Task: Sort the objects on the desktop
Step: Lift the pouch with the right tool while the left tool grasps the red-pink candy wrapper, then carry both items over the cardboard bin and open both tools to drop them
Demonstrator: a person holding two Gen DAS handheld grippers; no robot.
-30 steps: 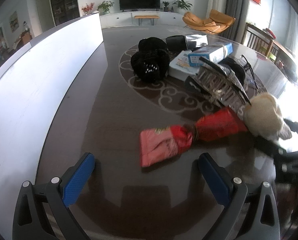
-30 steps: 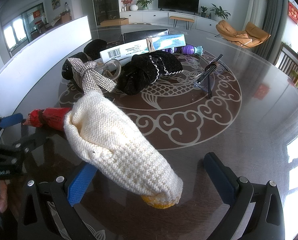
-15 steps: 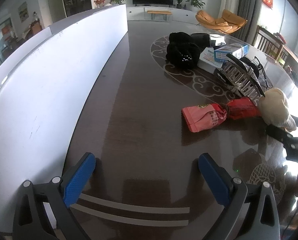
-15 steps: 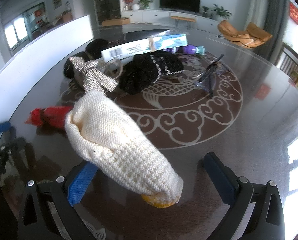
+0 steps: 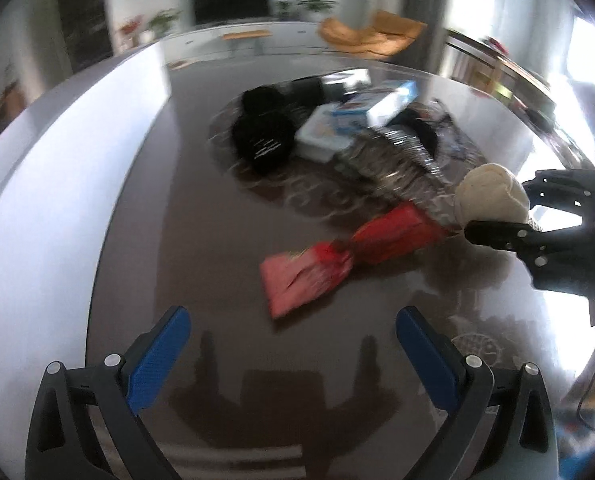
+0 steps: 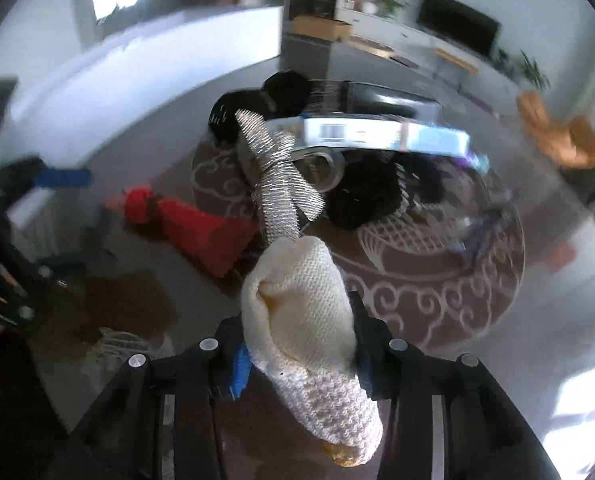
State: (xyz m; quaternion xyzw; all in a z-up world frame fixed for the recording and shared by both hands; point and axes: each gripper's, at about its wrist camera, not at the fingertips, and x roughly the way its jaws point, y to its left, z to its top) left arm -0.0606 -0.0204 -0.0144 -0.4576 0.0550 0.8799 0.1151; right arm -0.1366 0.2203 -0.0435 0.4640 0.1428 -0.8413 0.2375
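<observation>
Right wrist view: right hand-held gripper (image 6: 301,354) just closed, pinching the cream knitted sock (image 6: 305,320) (left hand-held gripper (image 5: 293,344) spread)

Cream-white knit sock (image 6: 309,320) with a yellow toe, red and pink snack packet (image 5: 337,256), silver glittery bow (image 6: 281,184), black fuzzy pouch (image 5: 263,144), blue-and-white box (image 6: 381,134). Dark brown tabletop (image 5: 185,220) carries pale swirl patterning. Blue pads on black tongs (image 5: 293,356).
</observation>
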